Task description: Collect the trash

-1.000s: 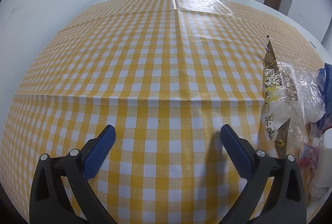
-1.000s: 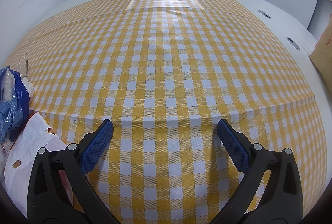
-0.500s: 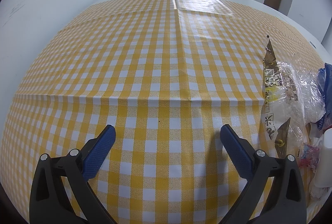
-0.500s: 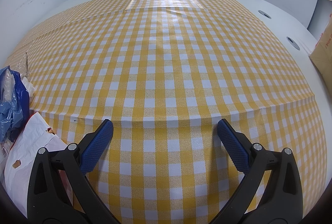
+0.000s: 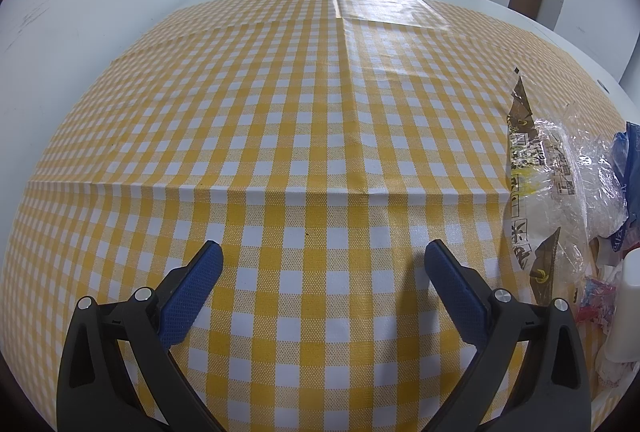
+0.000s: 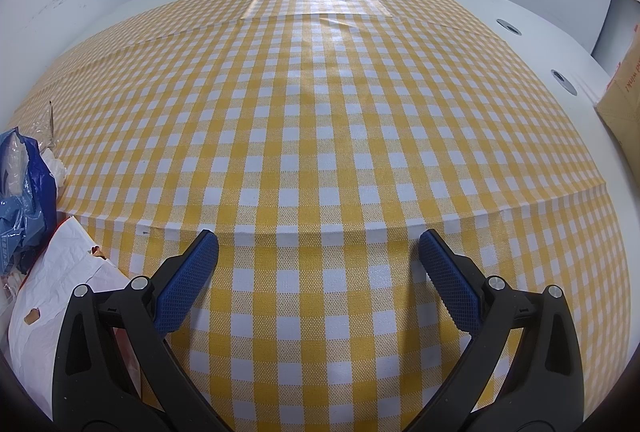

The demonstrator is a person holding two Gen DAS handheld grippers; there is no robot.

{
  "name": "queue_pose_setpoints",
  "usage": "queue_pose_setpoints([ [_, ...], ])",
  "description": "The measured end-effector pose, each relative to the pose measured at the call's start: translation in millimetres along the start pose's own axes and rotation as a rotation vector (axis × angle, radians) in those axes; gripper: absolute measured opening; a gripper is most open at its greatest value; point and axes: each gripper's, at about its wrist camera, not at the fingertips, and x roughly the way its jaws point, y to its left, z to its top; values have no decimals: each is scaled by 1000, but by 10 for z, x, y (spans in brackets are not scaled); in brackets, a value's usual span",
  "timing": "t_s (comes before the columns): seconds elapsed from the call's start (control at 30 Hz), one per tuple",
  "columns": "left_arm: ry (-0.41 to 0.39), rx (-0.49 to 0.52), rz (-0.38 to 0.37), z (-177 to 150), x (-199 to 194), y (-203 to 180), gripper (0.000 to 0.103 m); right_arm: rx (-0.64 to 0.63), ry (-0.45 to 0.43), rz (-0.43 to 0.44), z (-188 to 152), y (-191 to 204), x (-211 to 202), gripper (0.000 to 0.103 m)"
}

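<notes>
The left gripper (image 5: 323, 256) hovers over a yellow-and-white checked cloth (image 5: 280, 120), jaws wide and holding nothing. To its right lies the trash: a clear wrapper (image 5: 536, 168) with brown corners and printed characters too distorted to read, then crumpled clear film (image 5: 596, 184), a blue bag (image 5: 632, 168) at the frame edge, a small red-and-blue scrap (image 5: 596, 292) and a white object (image 5: 626, 308), cut off by the edge.

In the right wrist view the same pile sits at far left: the blue bag (image 6: 28, 200) with faint white print that cannot be read, and a white crumpled bag (image 6: 60, 280) just beside the left finger. The right gripper (image 6: 319, 248) is likewise spread wide and empty above bare cloth. Past the cloth's right edge, the white table (image 6: 560, 44) shows two round cable ports, and a brown box (image 6: 624, 92) bears partial red lettering, illegible.
</notes>
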Motion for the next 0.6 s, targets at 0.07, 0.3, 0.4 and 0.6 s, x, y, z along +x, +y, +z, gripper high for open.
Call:
queue_pose_setpoints([
  [0.07, 0, 0, 0, 2, 2, -2, 98, 0, 0, 0, 7, -5, 8, 95],
  [0.3, 0, 0, 0, 2, 1, -1, 98, 0, 0, 0, 18, -4, 2, 95],
  [0.4, 0, 0, 0, 3, 2, -2, 98, 0, 0, 0, 13, -3, -1, 95],
  [0.6, 0, 0, 0, 6, 14, -7, 98, -1, 0, 0, 16, -8, 9, 95],
])
